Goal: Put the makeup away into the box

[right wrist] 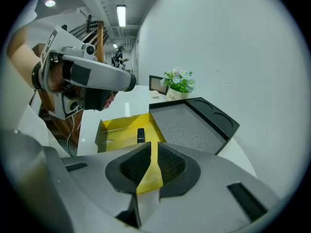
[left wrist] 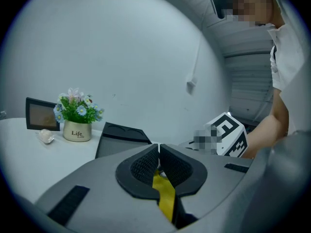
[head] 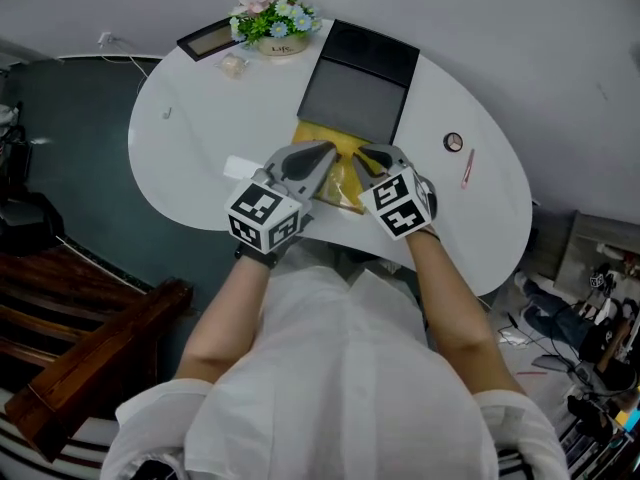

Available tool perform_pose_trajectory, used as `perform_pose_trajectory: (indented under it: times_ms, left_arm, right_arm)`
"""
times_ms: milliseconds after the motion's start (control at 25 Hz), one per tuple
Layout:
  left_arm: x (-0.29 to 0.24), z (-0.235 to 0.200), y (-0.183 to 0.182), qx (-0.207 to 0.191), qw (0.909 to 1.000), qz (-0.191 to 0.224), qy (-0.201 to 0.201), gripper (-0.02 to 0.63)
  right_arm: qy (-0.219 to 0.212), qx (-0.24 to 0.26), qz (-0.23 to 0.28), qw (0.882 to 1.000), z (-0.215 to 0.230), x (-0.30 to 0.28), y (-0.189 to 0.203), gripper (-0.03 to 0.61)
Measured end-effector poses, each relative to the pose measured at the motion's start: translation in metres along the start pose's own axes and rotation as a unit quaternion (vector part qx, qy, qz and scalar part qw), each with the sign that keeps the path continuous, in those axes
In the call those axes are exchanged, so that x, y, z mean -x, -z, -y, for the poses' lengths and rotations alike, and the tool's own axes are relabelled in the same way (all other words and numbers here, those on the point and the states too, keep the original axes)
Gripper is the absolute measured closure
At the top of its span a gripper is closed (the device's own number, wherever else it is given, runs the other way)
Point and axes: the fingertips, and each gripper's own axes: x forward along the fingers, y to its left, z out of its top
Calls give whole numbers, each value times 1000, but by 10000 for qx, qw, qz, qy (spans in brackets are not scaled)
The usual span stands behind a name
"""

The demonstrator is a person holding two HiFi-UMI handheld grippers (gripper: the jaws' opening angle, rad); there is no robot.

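A yellow cardboard box (head: 342, 146) lies open on the white table (head: 200, 138), just in front of me. Its inside shows in the right gripper view, where a small black tube (right wrist: 140, 134) lies in the yellow box (right wrist: 121, 132). My left gripper (head: 322, 158) is shut on a yellow flap (left wrist: 164, 194) of the box, seen between the left gripper (left wrist: 159, 152) pads. My right gripper (head: 362, 164) is shut on the box's near yellow wall (right wrist: 148, 176), with the right gripper (right wrist: 154, 152) pads pressed on it. A round compact (head: 453, 142) and a pink stick (head: 467, 168) lie on the table to the right.
A black case with grey foam lining (head: 355, 93) lies open right behind the yellow box. A flower pot (head: 275, 23), a dark picture frame (head: 208, 38) and a small pale lump (head: 235, 65) stand at the far edge. A white card (head: 240, 168) lies left of the grippers.
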Motion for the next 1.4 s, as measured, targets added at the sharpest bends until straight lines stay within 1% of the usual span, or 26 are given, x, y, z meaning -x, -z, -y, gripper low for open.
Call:
perform_pose_trajectory:
  times_ms: [200,440,640,840,1120,1280,1400]
  left_arm:
    - [-29,29,0,-106,9992,-109,374,592]
    - [-69,66,1,-176,9965,-236,785,594]
    - [-101,96,5,-218,9932,-352,1090,594]
    - [-130,117,11,-213,9902,-477,1298,594]
    - [-157,134,17,-224,9871,-620,1462,594]
    - [-164,137,22,-220,9859,-734,1485,592]
    - [-168,137,27,-221,9853,-814,1484,594]
  right_arm:
    - [400,-349,48,9986,28,32,25,552]
    - [845,-982,-145,9915,63,71,74,561]
    - [1239,-1635,-263,9784,97,101,121,561]
    - [1569,-2081,-426,9645,125,121,167,561]
    - [1781,-2605,-669,9465,150,130,216,560]
    - [1825,-2990,-713,9339,161,126,233,560]
    - [1844,-3193,-726,9267,167,121,241,560]
